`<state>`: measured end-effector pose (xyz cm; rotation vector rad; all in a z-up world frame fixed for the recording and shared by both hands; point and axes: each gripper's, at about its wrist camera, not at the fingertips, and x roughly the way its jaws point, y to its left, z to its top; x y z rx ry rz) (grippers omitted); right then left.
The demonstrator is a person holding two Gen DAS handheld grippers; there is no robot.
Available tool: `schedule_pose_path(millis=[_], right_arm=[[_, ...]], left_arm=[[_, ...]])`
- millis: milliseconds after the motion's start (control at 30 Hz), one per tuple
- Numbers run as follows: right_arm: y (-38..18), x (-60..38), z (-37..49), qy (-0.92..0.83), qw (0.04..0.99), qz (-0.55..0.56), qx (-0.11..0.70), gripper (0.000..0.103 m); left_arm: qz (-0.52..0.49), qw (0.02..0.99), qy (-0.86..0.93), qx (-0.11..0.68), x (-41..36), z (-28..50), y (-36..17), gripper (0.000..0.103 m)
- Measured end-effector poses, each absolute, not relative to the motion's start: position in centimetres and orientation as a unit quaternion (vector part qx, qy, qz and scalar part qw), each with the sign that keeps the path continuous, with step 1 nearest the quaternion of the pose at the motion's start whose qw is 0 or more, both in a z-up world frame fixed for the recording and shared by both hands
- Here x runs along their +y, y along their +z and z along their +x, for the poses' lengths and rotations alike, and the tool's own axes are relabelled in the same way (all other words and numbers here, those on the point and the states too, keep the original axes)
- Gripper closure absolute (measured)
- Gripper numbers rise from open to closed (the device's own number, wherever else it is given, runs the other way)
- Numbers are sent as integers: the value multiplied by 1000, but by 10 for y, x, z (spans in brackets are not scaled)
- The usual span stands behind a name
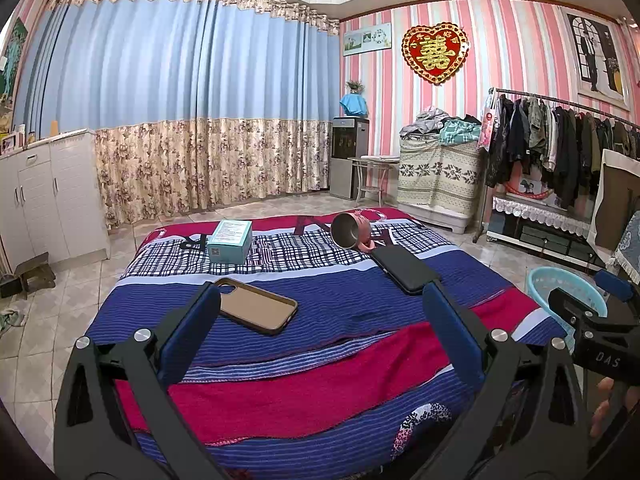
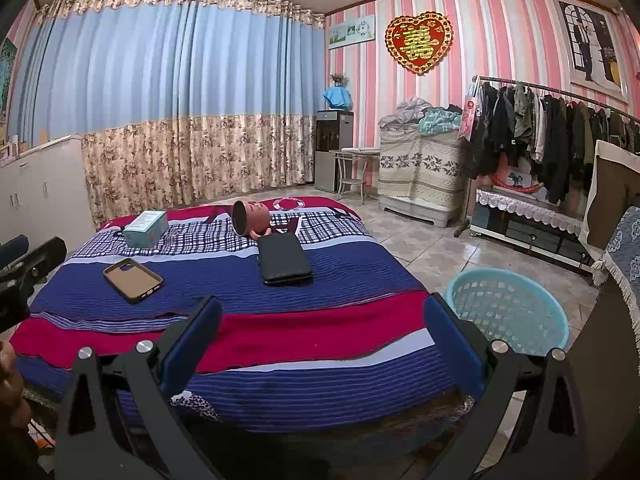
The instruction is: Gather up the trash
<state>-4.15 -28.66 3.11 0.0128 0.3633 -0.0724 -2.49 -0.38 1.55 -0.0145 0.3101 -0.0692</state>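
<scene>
On a bed with a striped blue and red cover (image 1: 304, 360) lie a teal box (image 1: 230, 241), a brown phone case (image 1: 256, 305), a black phone-like slab (image 1: 405, 268) and a tipped pink cup (image 1: 352, 231). The same box (image 2: 146, 228), case (image 2: 133, 279), slab (image 2: 284, 260) and cup (image 2: 250, 218) show in the right wrist view. A light blue basket (image 2: 506, 306) stands on the floor right of the bed, also in the left wrist view (image 1: 560, 292). My left gripper (image 1: 320, 324) is open and empty above the bed's near half. My right gripper (image 2: 322, 328) is open and empty, between bed edge and basket.
A white cabinet (image 1: 44, 196) stands at the left wall. A clothes rack (image 1: 560, 140), a covered stack (image 1: 438, 172), a water dispenser (image 1: 348, 156) and a small table (image 1: 372, 172) line the far right. Tiled floor (image 2: 420, 240) surrounds the bed.
</scene>
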Motion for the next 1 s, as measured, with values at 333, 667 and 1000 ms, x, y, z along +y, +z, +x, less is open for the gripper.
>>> schedule_pose_path(millis=[333,667,1000], right_arm=[[30,-286,-41,-37,983,7,181,4],[30,-285,-41,-37,983,6,181,4],[30,-284,-41,-37,983,5,181,4]], left_arm=[[-7,988,-33,153,-4,-26,15,5],[-8,987,-33,154,-2,-25,17,5],[-9,987,-32,156,-2,-24,17,5]])
